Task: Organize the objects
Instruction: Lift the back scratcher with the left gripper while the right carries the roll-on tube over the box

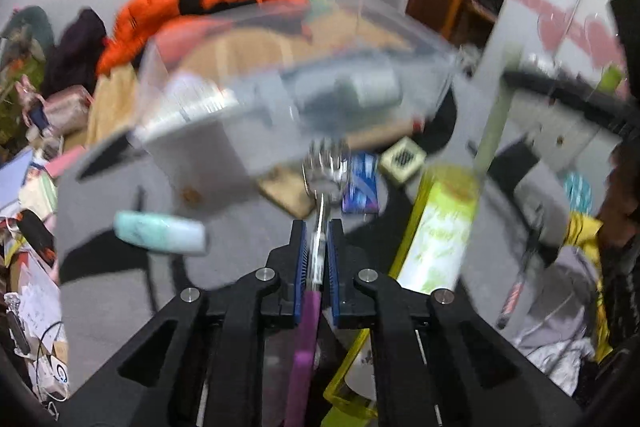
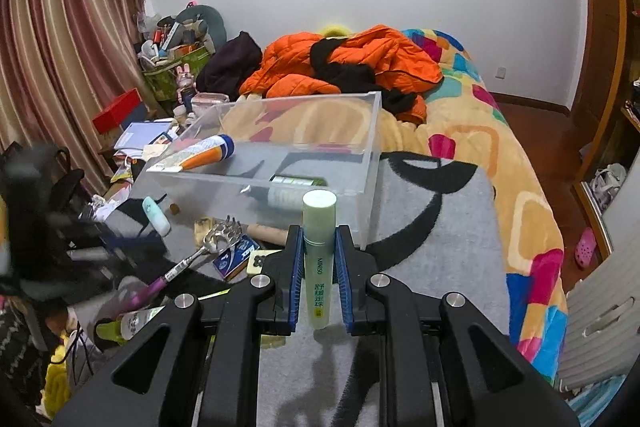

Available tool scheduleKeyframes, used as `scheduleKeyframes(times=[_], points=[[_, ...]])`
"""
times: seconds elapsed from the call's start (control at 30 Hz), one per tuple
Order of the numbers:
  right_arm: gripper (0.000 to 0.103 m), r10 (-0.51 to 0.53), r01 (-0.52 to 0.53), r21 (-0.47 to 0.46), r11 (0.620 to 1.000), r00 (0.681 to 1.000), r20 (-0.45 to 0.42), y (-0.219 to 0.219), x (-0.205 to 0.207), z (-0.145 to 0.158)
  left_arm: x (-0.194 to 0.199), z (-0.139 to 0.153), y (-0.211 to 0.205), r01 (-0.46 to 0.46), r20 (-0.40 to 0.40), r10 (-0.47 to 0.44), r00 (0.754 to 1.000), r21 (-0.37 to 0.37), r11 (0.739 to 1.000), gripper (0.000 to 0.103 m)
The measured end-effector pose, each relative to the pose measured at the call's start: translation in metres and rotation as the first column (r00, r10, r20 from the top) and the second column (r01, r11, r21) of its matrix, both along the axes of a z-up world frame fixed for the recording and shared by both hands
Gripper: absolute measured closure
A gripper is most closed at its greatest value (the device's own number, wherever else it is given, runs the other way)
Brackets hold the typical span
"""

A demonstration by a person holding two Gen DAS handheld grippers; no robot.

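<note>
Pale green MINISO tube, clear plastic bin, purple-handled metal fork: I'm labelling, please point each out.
Pale green MINISO tube (image 2: 319,259), right wrist view, label.
Clear plastic bin (image 2: 370,171), right wrist view, right wall.
Purple-handled metal fork (image 1: 325,169), left wrist view, tines.

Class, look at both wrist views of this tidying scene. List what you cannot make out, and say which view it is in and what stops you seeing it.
- Left wrist view: contents of the clear bin, smeared by motion blur.
- Left wrist view: the fork tines, blurred.
- Right wrist view: lower print on the green tube, too small.
- Right wrist view: bottle inside the bin, partly hidden by the tube's cap.
- Right wrist view: left gripper, a dark blur at the left edge.
</note>
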State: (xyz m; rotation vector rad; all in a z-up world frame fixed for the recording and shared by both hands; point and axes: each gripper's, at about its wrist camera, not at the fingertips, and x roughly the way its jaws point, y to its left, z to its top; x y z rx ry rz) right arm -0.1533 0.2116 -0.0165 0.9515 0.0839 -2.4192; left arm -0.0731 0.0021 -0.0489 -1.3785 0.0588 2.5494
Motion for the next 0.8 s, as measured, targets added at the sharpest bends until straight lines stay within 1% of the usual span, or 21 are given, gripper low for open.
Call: scheduleKeyframes(times=[0.07, 0.13, 0.17, 0.33, 0.43, 0.5, 0.67, 0.8], points=[[0.089, -0.008, 0.008, -0.011, 1.0, 1.0, -0.017, 0.002, -0.003, 0.007, -0.007, -0.013, 0.002, 0.009, 0.044, -0.009, 0.999, -0.004, 1.0, 0.095], [0.089, -0.015, 0.014, -0.023, 1.0, 0.999, -0.032, 0.003, -0.005, 0.014, -0.011, -0.022, 0.004, 0.015, 0.065, -0.014, 0.998, -0.007, 1.0, 0.095], [0.089, -0.019, 0.018, -0.028, 0.999, 0.999, -0.042, 0.003, -0.007, 0.018, -0.011, -0.021, 0.005, 0.021, 0.043, -0.02, 0.999, -0.006, 1.0, 0.095], [0.089, -0.028, 0.024, -0.05, 0.998, 0.995, -0.094, -0.001, -0.013, 0.037, -0.016, -0.02, 0.008, 0.021, 0.03, -0.021, 0.999, -0.015, 1.0, 0.095], [0.089, -0.027, 0.02, -0.052, 0.998, 0.992, -0.121, -0.007, -0.015, 0.046, -0.011, -0.016, 0.01, 0.014, -0.002, -0.014, 1.0, -0.031, 0.999, 0.095], [0.089, -0.023, 0.016, -0.052, 0.999, 0.99, -0.136, -0.012, -0.017, 0.051, -0.006, -0.008, 0.009, 0.0, -0.037, -0.001, 0.999, -0.035, 0.999, 0.096], [0.089, -0.017, 0.009, -0.047, 0.999, 0.986, -0.166, -0.024, -0.027, 0.061, 0.003, 0.018, -0.005, -0.037, -0.091, 0.039, 0.995, 0.027, 0.999, 0.095], [0.089, -0.013, 0.007, -0.038, 0.999, 0.986, -0.167, -0.033, -0.036, 0.063, 0.01, 0.035, -0.016, -0.046, -0.132, 0.056, 0.99, 0.081, 0.996, 0.095]])
